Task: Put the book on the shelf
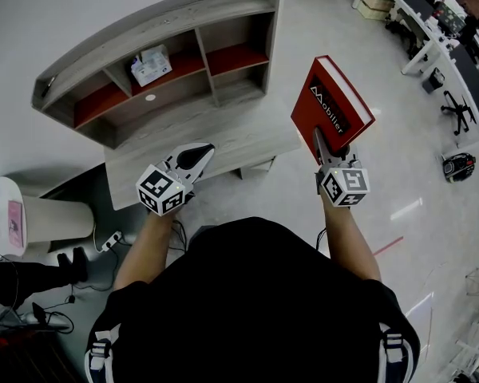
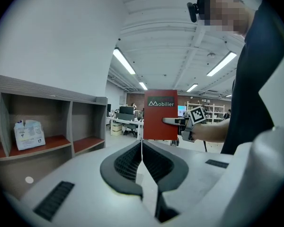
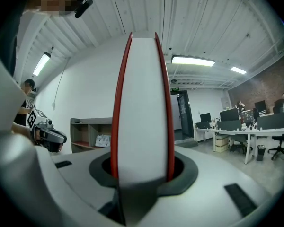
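The right hand-held gripper point(image 1: 322, 140) is clamping the red book point(image 1: 332, 96) (cover up) in the air, beside the right end of the shelf point(image 1: 156, 34). The left hand-held gripper point(image 1: 198, 155) is hovering over the counter point(image 1: 223, 138), jaws together.

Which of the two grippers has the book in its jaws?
The right gripper: its jaws are closed on the red book, held upright in the air. The left gripper has its jaws together, with nothing between them.
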